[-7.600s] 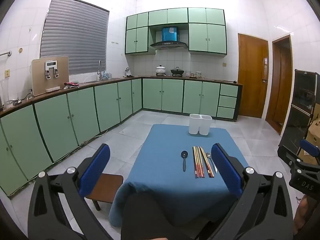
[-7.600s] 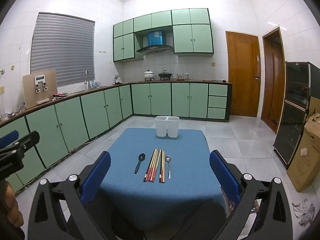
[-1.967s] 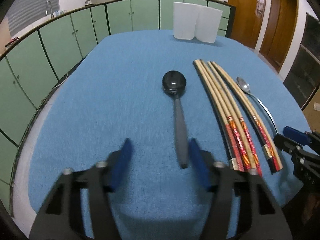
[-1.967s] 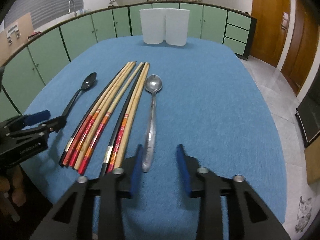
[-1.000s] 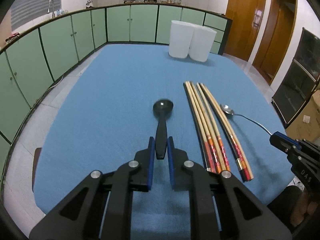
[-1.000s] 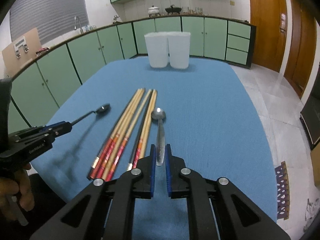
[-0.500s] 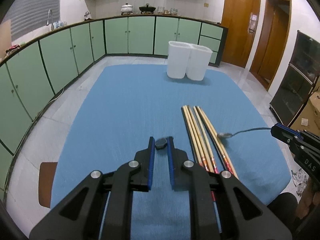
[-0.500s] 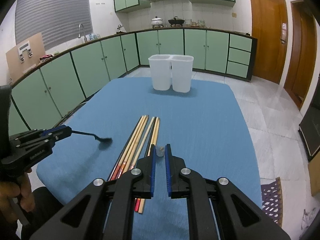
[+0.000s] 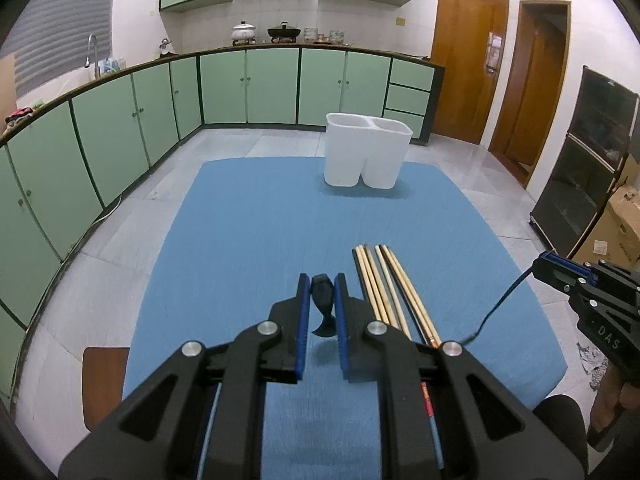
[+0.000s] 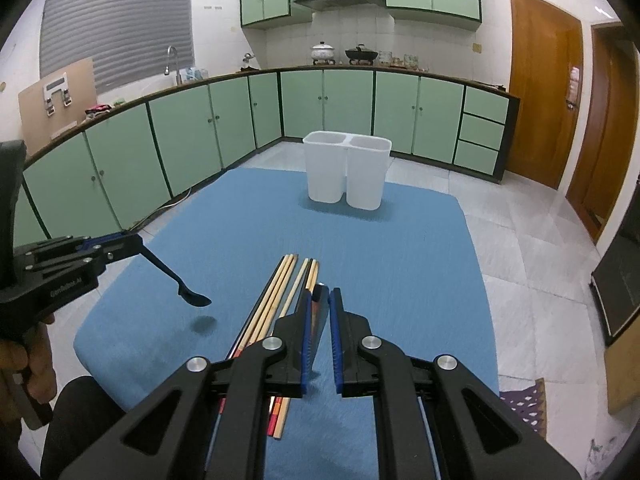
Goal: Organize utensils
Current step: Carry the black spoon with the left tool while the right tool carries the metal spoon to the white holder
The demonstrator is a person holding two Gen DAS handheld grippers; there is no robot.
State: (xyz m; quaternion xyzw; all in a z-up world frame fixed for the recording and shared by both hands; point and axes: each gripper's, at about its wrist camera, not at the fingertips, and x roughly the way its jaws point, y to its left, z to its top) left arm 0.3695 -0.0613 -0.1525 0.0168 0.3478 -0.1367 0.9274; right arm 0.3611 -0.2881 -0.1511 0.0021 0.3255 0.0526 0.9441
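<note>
You have bare blue tablecloth [image 10: 400, 248] between wooden chopstick bundle [image 10: 280, 296] and white twin-compartment plastic holder [image 10: 346, 168]. Holder tops open from above. Chopsticks lie just beside your right gripper [image 10: 319, 300].

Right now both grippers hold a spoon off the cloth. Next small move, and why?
Probably carry both forward toward the white two-compartment holder. The left gripper is shut on the black spoon, the right gripper on the metal spoon, both clear of the blue cloth. The chopsticks stay flat.

Green cabinets [image 9: 248, 84], wooden doors [image 10: 544, 100]
</note>
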